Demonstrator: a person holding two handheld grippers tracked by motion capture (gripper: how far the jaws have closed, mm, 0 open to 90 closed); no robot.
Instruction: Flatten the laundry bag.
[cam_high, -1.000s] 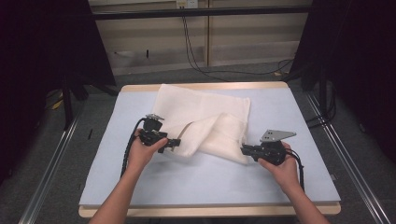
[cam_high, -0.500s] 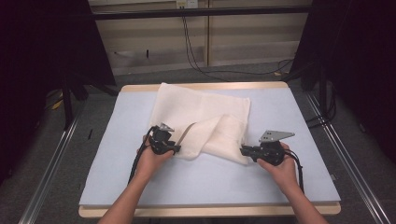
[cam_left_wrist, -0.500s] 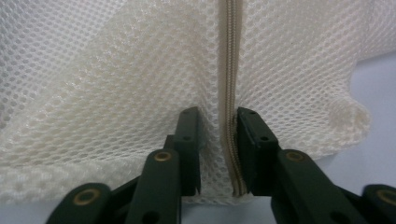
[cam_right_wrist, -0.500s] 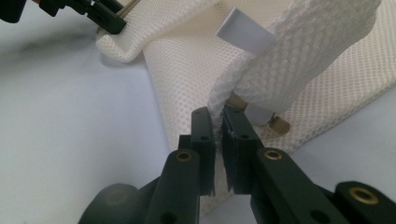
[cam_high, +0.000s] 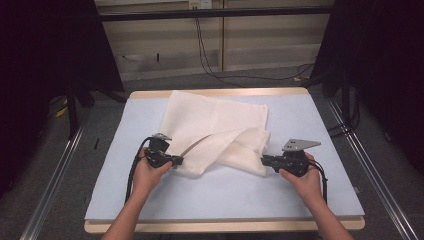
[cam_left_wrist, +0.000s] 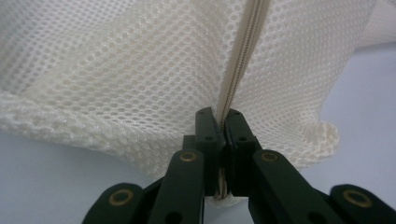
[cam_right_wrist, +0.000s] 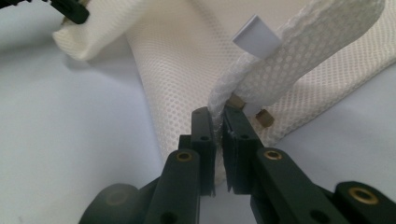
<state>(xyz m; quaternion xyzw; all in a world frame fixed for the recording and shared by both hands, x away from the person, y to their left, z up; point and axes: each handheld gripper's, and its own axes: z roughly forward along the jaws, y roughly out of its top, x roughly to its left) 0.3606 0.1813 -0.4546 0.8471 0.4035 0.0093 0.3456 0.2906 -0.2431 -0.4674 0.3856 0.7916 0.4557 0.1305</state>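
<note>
In the left gripper view the mesh bag (cam_left_wrist: 140, 79) runs off the top and both sides, and its zipper (cam_left_wrist: 240, 60) disappears between the closed jaws. In the right gripper view the bag's far edge is cut off, and a blurred dark shape at top left is probably the other hand-held gripper (cam_right_wrist: 70, 10).

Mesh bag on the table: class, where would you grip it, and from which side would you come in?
Grip the mesh bag by its near corners, coming in low from the left and right. The fabric is limp, but the zipper edge is firmer; the left gripper has just closed on it, and the right gripper pinches the other corner.
</note>
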